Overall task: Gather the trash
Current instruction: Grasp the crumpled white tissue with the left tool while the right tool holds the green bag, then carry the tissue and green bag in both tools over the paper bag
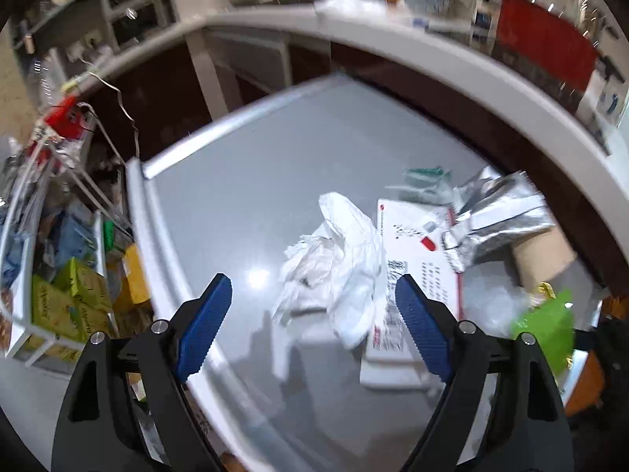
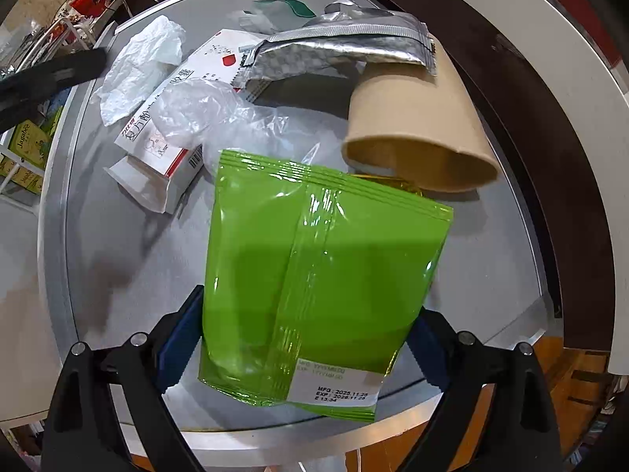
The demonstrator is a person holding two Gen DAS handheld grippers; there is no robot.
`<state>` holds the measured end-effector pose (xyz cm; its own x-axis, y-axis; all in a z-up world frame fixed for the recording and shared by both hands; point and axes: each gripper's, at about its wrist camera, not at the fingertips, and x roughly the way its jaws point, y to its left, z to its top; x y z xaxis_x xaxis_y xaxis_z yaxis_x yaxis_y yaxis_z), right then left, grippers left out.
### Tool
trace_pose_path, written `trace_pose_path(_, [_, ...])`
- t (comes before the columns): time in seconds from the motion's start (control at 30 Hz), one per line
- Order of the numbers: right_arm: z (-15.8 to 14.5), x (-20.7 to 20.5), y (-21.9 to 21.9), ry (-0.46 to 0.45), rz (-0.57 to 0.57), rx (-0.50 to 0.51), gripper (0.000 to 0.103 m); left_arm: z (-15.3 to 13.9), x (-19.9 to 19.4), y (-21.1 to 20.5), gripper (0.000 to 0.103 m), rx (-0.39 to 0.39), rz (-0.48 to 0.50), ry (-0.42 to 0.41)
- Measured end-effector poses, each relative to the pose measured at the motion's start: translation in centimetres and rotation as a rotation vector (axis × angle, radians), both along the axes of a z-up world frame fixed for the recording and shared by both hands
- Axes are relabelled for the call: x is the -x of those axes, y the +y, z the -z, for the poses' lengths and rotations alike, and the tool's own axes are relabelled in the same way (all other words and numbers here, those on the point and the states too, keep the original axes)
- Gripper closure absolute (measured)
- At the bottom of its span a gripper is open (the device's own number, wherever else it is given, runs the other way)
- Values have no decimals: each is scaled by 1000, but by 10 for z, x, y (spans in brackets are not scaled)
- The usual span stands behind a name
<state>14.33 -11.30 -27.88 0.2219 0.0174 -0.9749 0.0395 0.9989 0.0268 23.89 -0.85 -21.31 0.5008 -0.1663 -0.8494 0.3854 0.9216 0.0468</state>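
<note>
Collection at an early stage. The right tool point(image 2: 302, 338) brackets the green pouch point(image 2: 322, 275), its blue pads at the pouch's 2 side edges; whether they press on it or only flank it cannot be told, and the pouch's lower end hangs past the rim of the grey surface point(image 2: 118, 259). The left tool point(image 1: 314, 314) stands wide and empty above the crumpled white tissue point(image 1: 342, 259). Still on the surface: the white medicine box point(image 2: 173, 145), silver foil wrapper point(image 2: 338, 51), brown paper cup point(image 2: 420, 126) on its side, and clear plastic film point(image 2: 220, 114). No bin is in view; judged from this, nearly all items remain.
</note>
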Motion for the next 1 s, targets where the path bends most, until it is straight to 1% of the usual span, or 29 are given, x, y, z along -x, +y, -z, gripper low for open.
trace_pose_path(0.13, [-2,-7,-13,1,-9,-12,12,23,-31,-4,17,23,-10,107])
trace_pose_path(0.2, [-4,-9,-17,-1,-19,-21,13,30,-38,-6,17,37,-10,137])
trace_pose_path(0.3, [-4,1,-30,-5,-18,-48,12,33,-46,0,17,102,-28,176])
trace_pose_path(0.33, [-6,-1,-31,-6,-12,-65,12,33,-47,2,22,133,-37,193])
trace_pose_path(0.37, [-10,9,-34,-5,-4,-76,12,33,-47,5,30,161,-40,204])
trace_pose_path(0.4, [-10,9,-37,-1,2,-78,12,34,-47,8,31,192,-51,220])
trace_pose_path(0.43, [-10,10,-39,2,5,-78,12,34,-48,11,35,208,-60,228])
trace_pose_path(0.5, [-8,10,-44,8,8,-80,12,35,-44,13,46,229,-69,232])
trace_pose_path(0.53, [-8,11,-45,-3,3,-83,12,36,-42,14,58,235,-70,239])
trace_pose_path(0.57, [-5,11,-46,-8,0,-86,13,37,-42,15,61,243,-70,250])
trace_pose_path(0.6, [-8,12,-47,-9,3,-81,14,37,-40,17,61,252,-69,255])
trace_pose_path(0.63, [-9,11,-49,-15,4,-94,17,37,-38,17,62,259,-67,256])
trace_pose_path(0.73, [-16,14,-50,-18,6,-126,20,35,-37,22,63,283,-70,267])
trace_pose_path(0.87, [-19,16,-56,-27,11,-147,20,31,-36,30,63,325,-84,265])
trace_pose_path(1.0, [-32,23,-62,-46,5,-166,21,19,-28,39,63,365,-101,245])
